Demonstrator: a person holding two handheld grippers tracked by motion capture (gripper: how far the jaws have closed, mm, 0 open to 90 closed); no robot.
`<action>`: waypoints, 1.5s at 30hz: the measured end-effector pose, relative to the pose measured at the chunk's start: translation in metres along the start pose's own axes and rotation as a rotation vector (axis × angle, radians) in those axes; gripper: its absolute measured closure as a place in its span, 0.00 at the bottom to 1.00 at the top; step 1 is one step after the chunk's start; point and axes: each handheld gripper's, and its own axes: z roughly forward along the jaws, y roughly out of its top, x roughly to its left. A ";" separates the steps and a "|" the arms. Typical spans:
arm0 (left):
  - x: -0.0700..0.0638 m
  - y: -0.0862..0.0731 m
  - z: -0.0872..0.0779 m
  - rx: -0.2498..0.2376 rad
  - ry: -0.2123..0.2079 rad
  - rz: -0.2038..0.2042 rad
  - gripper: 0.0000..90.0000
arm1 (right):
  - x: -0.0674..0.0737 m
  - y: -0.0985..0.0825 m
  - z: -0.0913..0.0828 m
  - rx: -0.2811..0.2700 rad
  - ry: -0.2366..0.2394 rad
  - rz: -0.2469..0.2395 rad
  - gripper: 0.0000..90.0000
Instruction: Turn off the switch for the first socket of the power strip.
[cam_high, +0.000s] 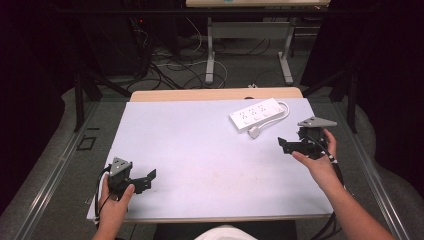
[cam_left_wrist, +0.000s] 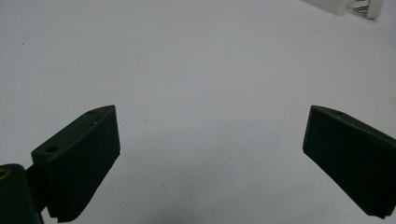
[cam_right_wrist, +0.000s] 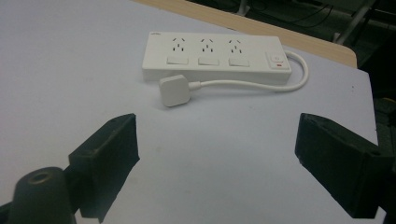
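Observation:
A white power strip (cam_high: 255, 114) (cam_right_wrist: 216, 57) with three sockets lies at the back right of the white table. Its white cable (cam_right_wrist: 280, 86) loops round to its own plug (cam_high: 254, 132) (cam_right_wrist: 174, 90), which lies loose on the table just in front of the strip. My right gripper (cam_high: 282, 145) (cam_right_wrist: 217, 158) hovers in front of and to the right of the plug, open, with nothing between its fingers. My left gripper (cam_high: 151, 176) (cam_left_wrist: 210, 154) is at the near left of the table, open and empty. A corner of the strip and plug (cam_left_wrist: 359, 5) shows far off.
The white table (cam_high: 200, 150) has a wooden strip along its far edge (cam_high: 215, 94). Beyond it, cables lie on the floor beside the legs of another table (cam_high: 210, 55). Dark curtains and metal struts stand at both sides.

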 end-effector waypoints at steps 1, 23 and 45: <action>0.000 0.000 0.000 -0.001 0.001 -0.002 0.04 | 0.000 0.000 0.000 0.000 0.000 0.000 0.15; -0.001 0.003 0.000 -0.019 0.056 -0.001 0.00 | -0.011 0.042 0.024 0.027 0.049 -0.019 0.17; -0.002 0.001 0.002 -0.010 0.062 -0.008 0.00 | -0.020 0.075 0.068 0.031 0.028 -0.069 0.34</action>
